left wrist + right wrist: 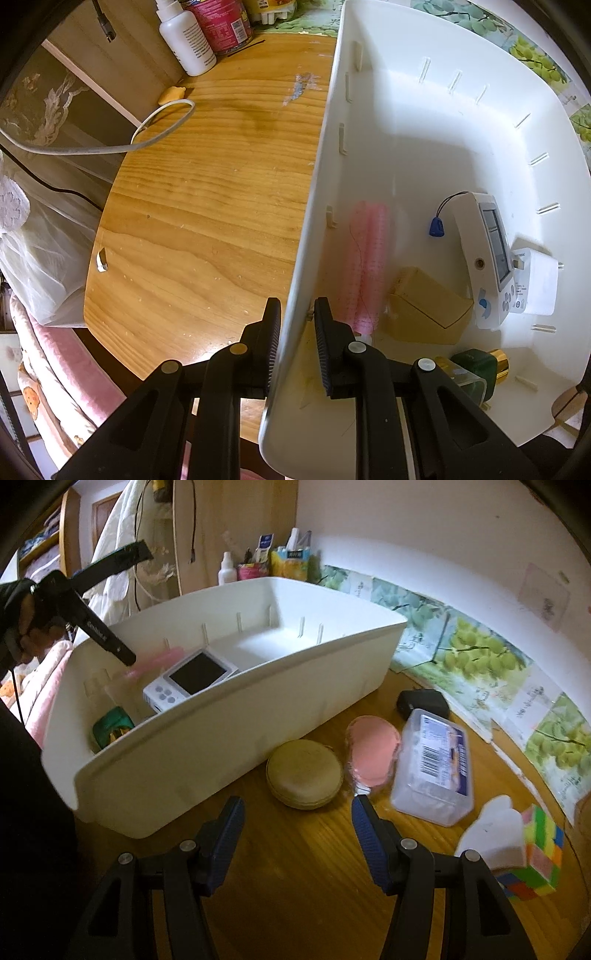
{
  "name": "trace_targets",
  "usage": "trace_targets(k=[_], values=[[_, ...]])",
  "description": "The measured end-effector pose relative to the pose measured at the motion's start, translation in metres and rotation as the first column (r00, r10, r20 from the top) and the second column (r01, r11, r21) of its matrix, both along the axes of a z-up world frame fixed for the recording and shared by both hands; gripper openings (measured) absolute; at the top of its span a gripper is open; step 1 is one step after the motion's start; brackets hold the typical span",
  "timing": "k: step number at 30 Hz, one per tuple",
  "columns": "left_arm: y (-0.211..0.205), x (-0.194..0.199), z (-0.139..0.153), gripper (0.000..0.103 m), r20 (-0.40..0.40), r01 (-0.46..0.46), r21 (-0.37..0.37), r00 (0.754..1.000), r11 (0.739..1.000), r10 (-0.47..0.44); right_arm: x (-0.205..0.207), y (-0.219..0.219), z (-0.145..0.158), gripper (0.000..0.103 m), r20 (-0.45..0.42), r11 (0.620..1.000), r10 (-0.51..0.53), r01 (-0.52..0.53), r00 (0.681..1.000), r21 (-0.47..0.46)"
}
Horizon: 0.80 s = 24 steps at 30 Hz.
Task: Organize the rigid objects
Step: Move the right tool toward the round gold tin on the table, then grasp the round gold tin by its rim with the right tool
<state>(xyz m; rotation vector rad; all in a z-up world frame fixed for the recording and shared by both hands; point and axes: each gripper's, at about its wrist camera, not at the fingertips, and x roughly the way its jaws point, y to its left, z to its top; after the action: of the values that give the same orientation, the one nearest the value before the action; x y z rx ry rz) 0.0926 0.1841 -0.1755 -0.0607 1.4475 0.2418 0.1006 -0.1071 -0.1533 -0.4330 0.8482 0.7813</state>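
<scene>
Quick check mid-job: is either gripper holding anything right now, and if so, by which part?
The left gripper straddles the white bin's near side wall, one finger outside, one inside; whether the pads actually press cannot be told. The right gripper is open and holds nothing.

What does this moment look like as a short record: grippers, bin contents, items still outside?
left gripper: straddles the side wall of the white bin, one finger each side; closure on the wall unclear
right gripper: open, empty, above the wooden table
in bin: white monitor device, pink roll, tan box, white adapter, green bottle
outside bin: round tan case, pink pad, clear plastic box, black pouch, colour cube
</scene>
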Motion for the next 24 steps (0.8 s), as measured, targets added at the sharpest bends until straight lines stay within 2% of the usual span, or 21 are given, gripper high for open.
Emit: trace_targets(k=[8,24], values=[[0.0,-0.001,0.001,0.021,-0.001,-0.009,0.001,1.0,1.0,0.009,0.005,0.015,-0.013,0.061,-0.011,0.998,0.059,-0.059,0.998,-0.023],[0.0,0.0,0.0,0.021,-0.011,-0.004,0.007,1.0,1.0,0.004,0.024,0.026,-0.021,0.061,-0.02,0.997,0.077,-0.078,0.997,-0.027]])
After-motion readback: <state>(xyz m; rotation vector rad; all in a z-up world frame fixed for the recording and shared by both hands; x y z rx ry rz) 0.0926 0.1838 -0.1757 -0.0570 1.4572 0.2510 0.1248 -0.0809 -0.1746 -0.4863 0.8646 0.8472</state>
